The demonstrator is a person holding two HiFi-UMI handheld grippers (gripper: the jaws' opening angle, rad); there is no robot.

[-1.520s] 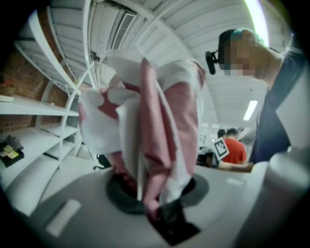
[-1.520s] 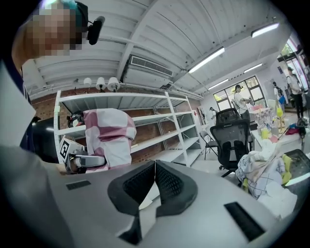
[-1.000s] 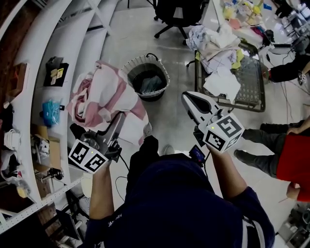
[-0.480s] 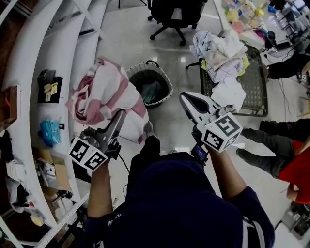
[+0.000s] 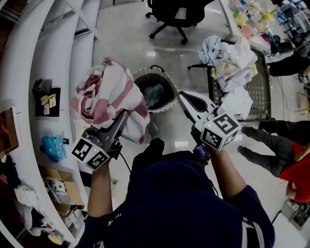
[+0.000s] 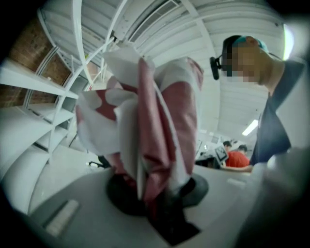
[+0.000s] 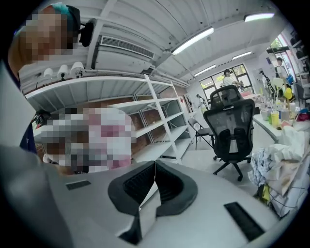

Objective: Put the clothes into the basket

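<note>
Head view, read with both gripper views: my left gripper (image 5: 123, 116) was clenched on a pink-and-white striped cloth (image 5: 109, 92). The cloth bunched up above the jaws and draped down over them, so the pads themselves were buried in the folds. I carried it clear of the floor (image 5: 121, 38), just left of the basket (image 5: 140, 74), and its hanging edge overlapped the basket's left rim in that view (whether it touched the rim I could not tell). The basket was a round white mesh one standing on the floor ahead of me, and a dark teal garment (image 5: 154, 94) already lay in its bottom.

My right gripper (image 5: 181, 95) pointed toward the basket from the other side. Its jaws were pressed together and gripped nothing.

Further clothes (image 5: 227, 53) were heaped on a wire rack (image 5: 259, 92) to the right, well apart from the basket. A black office chair (image 5: 177, 14) stood beyond the basket, and white shelving (image 5: 48, 63) ran along my left
</note>
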